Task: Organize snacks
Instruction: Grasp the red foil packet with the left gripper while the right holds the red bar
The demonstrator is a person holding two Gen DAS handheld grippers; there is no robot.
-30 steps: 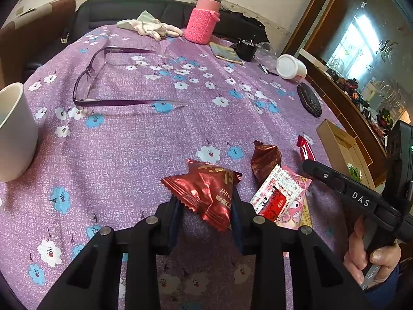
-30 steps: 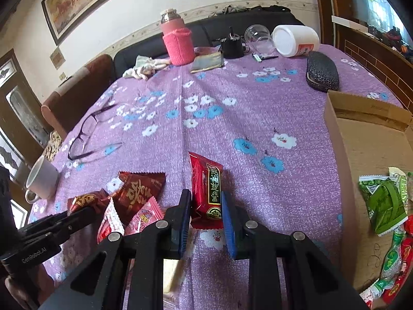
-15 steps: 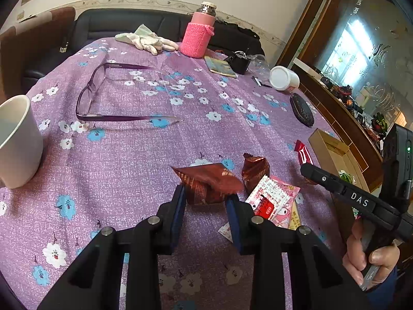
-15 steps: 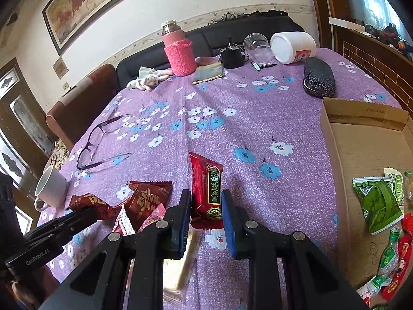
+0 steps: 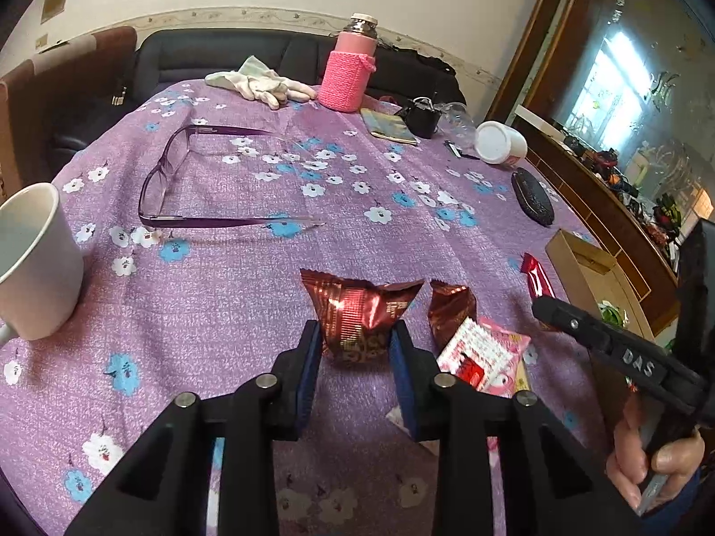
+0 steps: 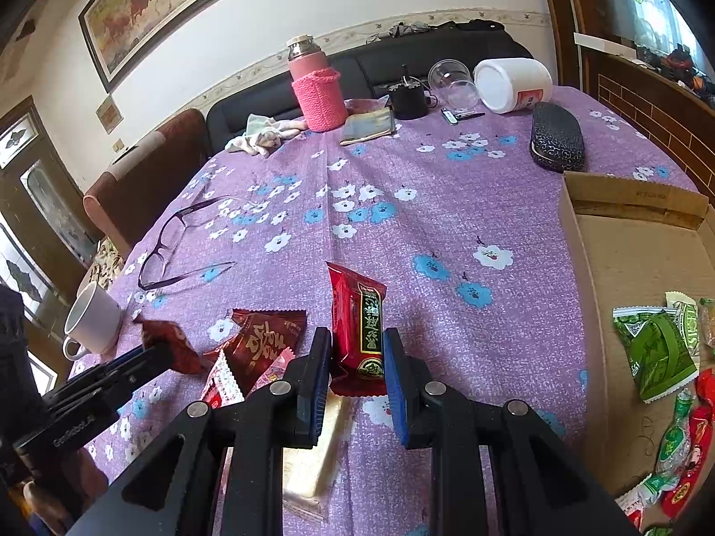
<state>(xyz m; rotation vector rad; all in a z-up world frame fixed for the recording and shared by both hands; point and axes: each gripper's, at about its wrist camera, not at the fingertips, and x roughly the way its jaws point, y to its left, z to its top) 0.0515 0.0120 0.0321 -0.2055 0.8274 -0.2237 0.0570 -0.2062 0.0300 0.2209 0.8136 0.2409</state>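
Observation:
My left gripper point(image 5: 357, 339) holds a dark red foil snack packet point(image 5: 357, 312) just above the purple flowered tablecloth point(image 5: 223, 295). Its jaws are opening, and the pads still touch the packet's sides. My right gripper point(image 6: 357, 348) is shut on a red snack bar packet with a black and green label point(image 6: 359, 317), which stands upright. On the cloth beside them lie a brown-red packet point(image 5: 449, 308) and a pink and white packet point(image 5: 482, 353). A pale yellow packet point(image 6: 321, 446) lies under the right fingers. At the right, an open cardboard box point(image 6: 625, 268) holds green packets point(image 6: 657, 348).
A white mug point(image 5: 35, 263) stands at the left. Purple glasses point(image 5: 178, 178) lie mid-table. At the far side are white gloves point(image 5: 259, 82), a pink flask point(image 5: 351, 71), a tipped white jar point(image 5: 498, 143) and a black glasses case point(image 5: 534, 198). A hand point(image 5: 643, 460) grips the right tool.
The foil packet in my left gripper has swung from a slanted hang to upright between the pads. The left view has tilted slightly. The right gripper and its packet look unchanged.

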